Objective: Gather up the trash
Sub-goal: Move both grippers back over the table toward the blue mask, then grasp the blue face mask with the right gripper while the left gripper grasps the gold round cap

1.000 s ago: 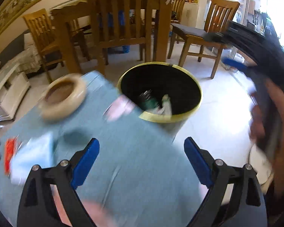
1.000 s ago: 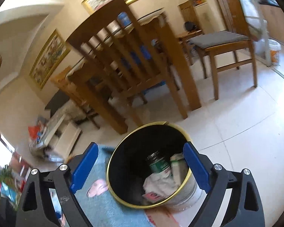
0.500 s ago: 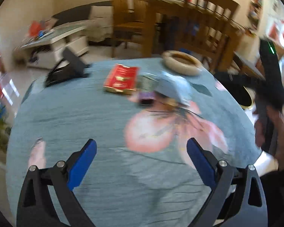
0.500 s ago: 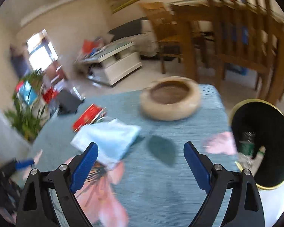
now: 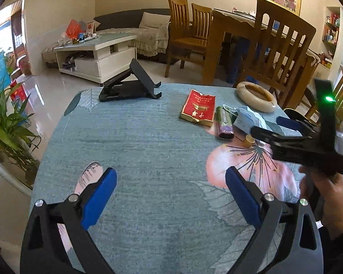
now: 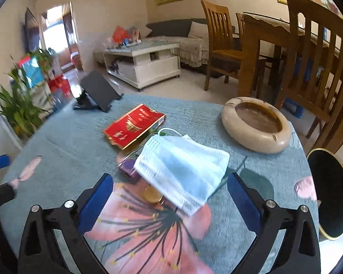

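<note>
A light blue face mask (image 6: pixel 183 166) lies on the teal flowered tablecloth (image 6: pixel 64 141), over a purple tube (image 6: pixel 128 167) and a small gold cap (image 6: pixel 152 194). A red and gold carton (image 6: pixel 135 125) lies just behind it. My right gripper (image 6: pixel 170 196) is open and empty, just above the mask's near edge. My left gripper (image 5: pixel 170 191) is open and empty over bare cloth, well short of the carton (image 5: pixel 199 110), tube (image 5: pixel 224 123) and mask (image 5: pixel 249 118). The right gripper (image 5: pixel 274 127) shows at the right in the left wrist view. The black, gold-rimmed bin (image 6: pixel 331 194) stands beside the table's right edge.
A beige ashtray (image 6: pixel 256 124) sits at the table's far right. A black folding stand (image 5: pixel 130 84) sits at the far left corner. Wooden chairs (image 5: pixel 276 52) and a dining table stand behind. A potted plant (image 5: pixel 4 123) is at the left.
Both grippers swung left from over the bin to over the table. The right gripper has closed in on the mask; the left now hovers over the near cloth.
</note>
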